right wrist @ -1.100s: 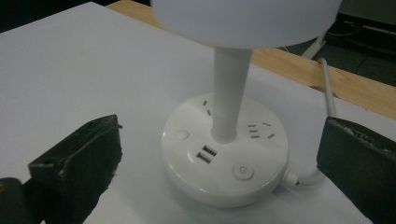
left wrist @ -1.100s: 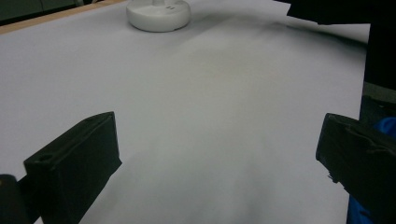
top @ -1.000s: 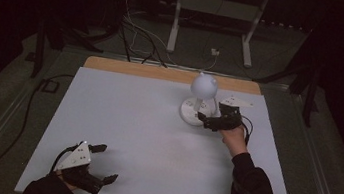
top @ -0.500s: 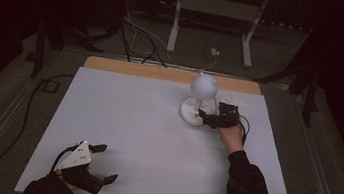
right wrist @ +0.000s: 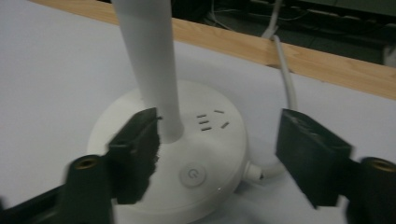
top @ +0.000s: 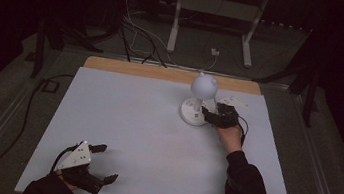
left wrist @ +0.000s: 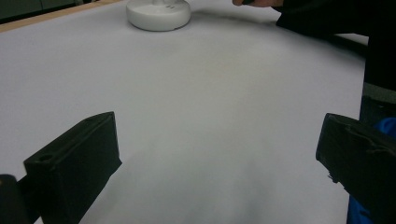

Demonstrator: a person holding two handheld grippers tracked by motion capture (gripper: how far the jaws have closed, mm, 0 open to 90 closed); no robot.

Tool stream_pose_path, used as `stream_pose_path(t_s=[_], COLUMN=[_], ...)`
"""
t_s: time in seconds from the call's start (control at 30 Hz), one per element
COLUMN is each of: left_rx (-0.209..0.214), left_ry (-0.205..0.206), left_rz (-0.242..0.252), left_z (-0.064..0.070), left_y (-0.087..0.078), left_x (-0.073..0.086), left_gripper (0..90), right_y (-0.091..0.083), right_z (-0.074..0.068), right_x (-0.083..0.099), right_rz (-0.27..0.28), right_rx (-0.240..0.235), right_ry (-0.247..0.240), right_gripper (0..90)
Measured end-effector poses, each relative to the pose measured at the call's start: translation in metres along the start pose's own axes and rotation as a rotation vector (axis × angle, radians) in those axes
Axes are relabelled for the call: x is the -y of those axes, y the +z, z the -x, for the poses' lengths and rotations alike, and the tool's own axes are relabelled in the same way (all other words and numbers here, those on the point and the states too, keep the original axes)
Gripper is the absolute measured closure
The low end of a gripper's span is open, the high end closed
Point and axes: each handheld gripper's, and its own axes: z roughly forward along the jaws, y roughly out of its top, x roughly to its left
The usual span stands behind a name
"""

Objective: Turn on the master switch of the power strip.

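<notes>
A white desk lamp stands at the table's far right, with a round base [top: 191, 113] and a ball-shaped head [top: 204, 85]. My right gripper [top: 209, 116] is open right at the base's right side. In the right gripper view, my right gripper [right wrist: 222, 154] hovers low over the base [right wrist: 140, 116], its jaws wide apart. The left jaw is next to the white stem [right wrist: 149, 60], and the power button [right wrist: 192, 174] lies between the jaws. My left gripper [top: 108, 162] rests open at the near left edge. In its own view my left gripper [left wrist: 217, 158] holds nothing.
The lamp's white cable [right wrist: 286, 79] runs back over the wooden table edge [top: 163, 72]. White sheet [top: 127, 116] covers the table. A dark sleeve [left wrist: 327, 18] reaches across. Stand legs [top: 175, 22] and cables lie on the floor beyond.
My right gripper has moved a little farther up the table and in toward the lamp base. The left gripper has stayed where it was.
</notes>
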Motion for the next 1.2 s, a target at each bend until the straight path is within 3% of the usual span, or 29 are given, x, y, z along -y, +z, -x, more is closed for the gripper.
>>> stream_pose_path(t_s=[0.3,0.57,0.67,0.9,1.2], left_rx=[0.001,0.002,0.002,0.003,0.003], left_ry=[0.001,0.0,0.0,-0.001,-0.001], left_rz=[0.0,0.0,0.0,0.0,-0.001], left_z=[0.0002,0.0002,0.0002,0.0,0.0], left_y=[0.0001,0.0002,0.0002,0.0002,0.0003], left_x=[0.0,0.0,0.0,0.0,0.0001], left_gripper=[0.1,0.1,0.1,0.1,0.1], right_y=[-0.0008,0.0006,0.0025,0.0055,0.0042], right_z=[0.0006,-0.0007,-0.0014,-0.0038,-0.0062], right_x=[0.0004,-0.0001,0.0004,0.0042,0.0095], right_rz=[0.006,-0.006,-0.017,-0.041,-0.018], right_rx=[0.02,-0.007,0.003,-0.004,-0.012], right_ry=[0.016,0.002,0.002,0.0,0.008], right_gripper=[65.5,82.5,89.1,90.0,90.0])
